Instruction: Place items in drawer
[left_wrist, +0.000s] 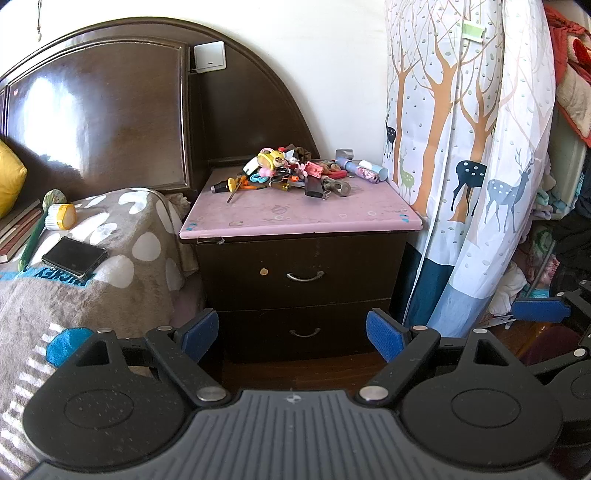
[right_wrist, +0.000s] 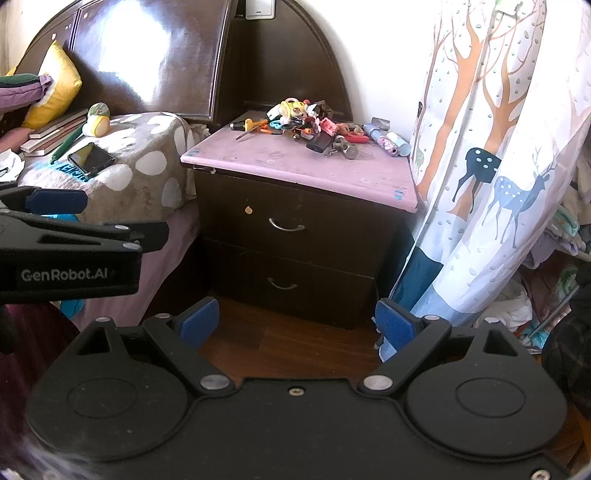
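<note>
Left wrist: screwdriver (left_wrist: 232, 186) lies flat, tip pointing toward nightstand front.

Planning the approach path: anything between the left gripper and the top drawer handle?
Nothing. In the left wrist view, the open left gripper looks straight at the top drawer handle; only the lower drawer front and floor show between.

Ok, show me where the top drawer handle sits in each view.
Left wrist: top drawer handle just right of centre, under the pink top.
Right wrist: handle near centre, tilted, under the same pink top.
Shared landmark: the pale round spot just left of the handle.
</note>
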